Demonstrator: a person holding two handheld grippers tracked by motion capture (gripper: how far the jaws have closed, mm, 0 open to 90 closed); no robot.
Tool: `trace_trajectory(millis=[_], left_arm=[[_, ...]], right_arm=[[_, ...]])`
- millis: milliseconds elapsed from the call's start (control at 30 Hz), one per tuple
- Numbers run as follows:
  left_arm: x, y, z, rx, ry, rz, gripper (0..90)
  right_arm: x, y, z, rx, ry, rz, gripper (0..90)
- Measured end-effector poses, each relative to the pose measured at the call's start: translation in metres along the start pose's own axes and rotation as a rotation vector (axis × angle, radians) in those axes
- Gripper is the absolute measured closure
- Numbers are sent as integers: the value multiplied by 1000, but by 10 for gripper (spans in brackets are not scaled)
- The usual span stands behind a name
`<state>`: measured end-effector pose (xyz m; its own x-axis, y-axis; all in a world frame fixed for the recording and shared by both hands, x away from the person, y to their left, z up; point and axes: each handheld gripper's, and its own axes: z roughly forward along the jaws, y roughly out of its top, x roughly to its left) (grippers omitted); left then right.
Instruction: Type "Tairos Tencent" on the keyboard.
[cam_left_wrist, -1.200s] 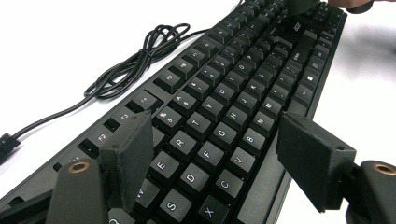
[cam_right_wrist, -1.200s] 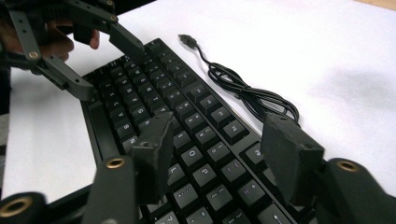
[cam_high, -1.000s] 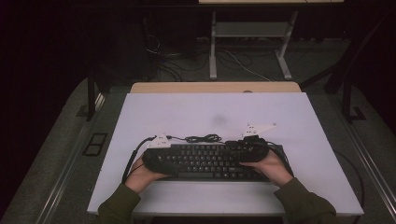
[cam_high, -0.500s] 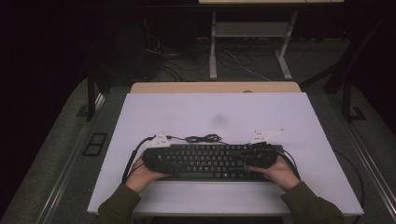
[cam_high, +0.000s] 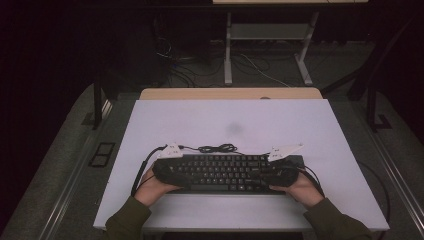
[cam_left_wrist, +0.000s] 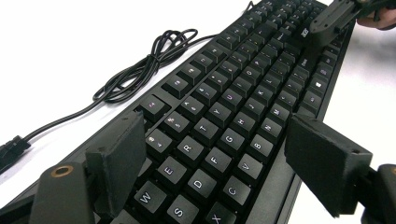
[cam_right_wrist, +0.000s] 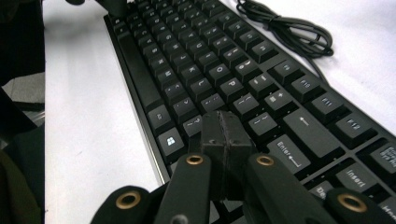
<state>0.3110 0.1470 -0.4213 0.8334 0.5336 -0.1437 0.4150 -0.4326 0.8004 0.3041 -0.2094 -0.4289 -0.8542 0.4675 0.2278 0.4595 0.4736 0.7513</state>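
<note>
High view first. Black full-size computer keyboard (cam_high: 225, 172) lying across the lower middle of the frame, on the white rectangular table (cam_high: 225, 120), close to the near edge. Thin black keyboard cable (cam_high: 217, 148) bundled just behind it. Left gripper (cam_high: 172, 172) at the keyboard's left end, right gripper (cam_high: 272, 175) at its right end, each in a hand coming from the bottom of the frame.

Left gripper view next. Left gripper (cam_left_wrist: 219, 144) with jaws apart, having just been opening, one jaw at lower left over the far edge, the other at lower right over the near edge. Keyboard (cam_left_wrist: 233, 116) between them, running to the upper right, seemingly with no pad pressing on it. Cable (cam_left_wrist: 140, 70) at upper left; right gripper (cam_left_wrist: 334, 16) small in the upper right corner.

Right gripper view last. Right gripper (cam_right_wrist: 226, 135) with jaws brought fully together, nothing between them, the joined tip low over the keys in the lower middle, beside the question-mark key. Keyboard (cam_right_wrist: 210, 60) stretching to the upper left, cable (cam_right_wrist: 289, 28) at upper right.

Probably a key press with the closed tip. To do well: aim at the centre of one keycap only, come straight down, press gently and lift cleanly, not sliding onto a neighbour key. Better to keep the left jaws around the left end, ready to stop the keyboard from shifting. Hard to tell whether the tip already touches a key.
</note>
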Motion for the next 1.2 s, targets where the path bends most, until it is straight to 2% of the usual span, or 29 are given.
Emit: trace_trajectory(millis=[500, 633, 800, 967, 1133, 1200], left_arm=[[0, 1, 4, -1, 3, 2, 225], [0, 2, 5, -10, -1, -3, 279], [1, 6, 9, -16, -3, 4, 422], [1, 10, 15, -18, 1, 5, 657], [1, 10, 23, 8, -15, 13, 858], [2, 9, 26, 21, -14, 12, 890]], right_arm=[[1, -4, 9, 66, 2, -20, 891], [1, -5, 11, 75, 6, -17, 891], [1, -5, 11, 75, -1, -19, 891], [1, -5, 11, 74, 0, -13, 892], [1, -5, 11, 75, 0, -13, 892], [1, -5, 11, 75, -1, -13, 891]])
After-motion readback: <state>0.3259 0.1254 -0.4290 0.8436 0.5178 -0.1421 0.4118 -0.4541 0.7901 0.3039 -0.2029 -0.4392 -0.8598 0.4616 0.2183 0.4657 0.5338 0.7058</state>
